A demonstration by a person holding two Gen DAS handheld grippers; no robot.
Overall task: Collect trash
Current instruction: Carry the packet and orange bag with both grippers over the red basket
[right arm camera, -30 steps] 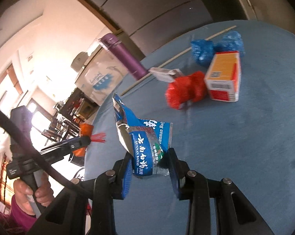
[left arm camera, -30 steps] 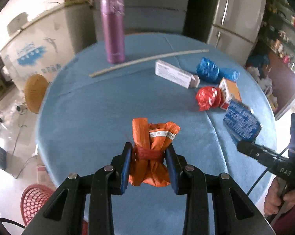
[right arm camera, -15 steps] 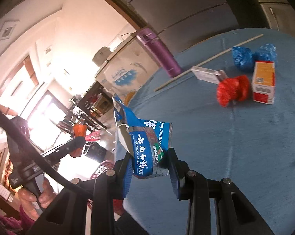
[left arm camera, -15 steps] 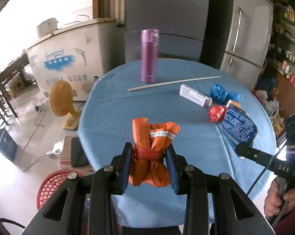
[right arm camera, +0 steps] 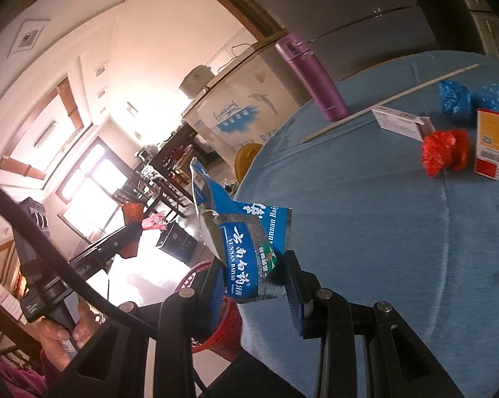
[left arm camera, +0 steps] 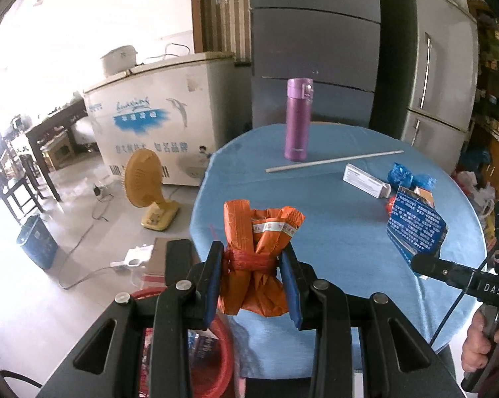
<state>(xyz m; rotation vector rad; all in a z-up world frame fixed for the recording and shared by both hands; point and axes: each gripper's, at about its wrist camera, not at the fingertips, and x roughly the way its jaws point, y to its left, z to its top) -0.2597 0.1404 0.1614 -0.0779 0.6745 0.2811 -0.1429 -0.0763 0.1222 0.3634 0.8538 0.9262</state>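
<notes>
Gripping an orange wrapper bundle (left arm camera: 254,262), the left gripper (left arm camera: 252,282) hovers with the red basket (left arm camera: 216,358) at seven o'clock below, while the right gripper (right arm camera: 256,285) clamps a blue pouch (right arm camera: 246,248).

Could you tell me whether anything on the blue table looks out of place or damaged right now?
Mostly litter lies scattered on the blue table: a crumpled red wrapper, two blue wads, an orange box lying flat and a white carton with its end flap open. A long thin stick lies askew. The purple flask stands upright.
</notes>
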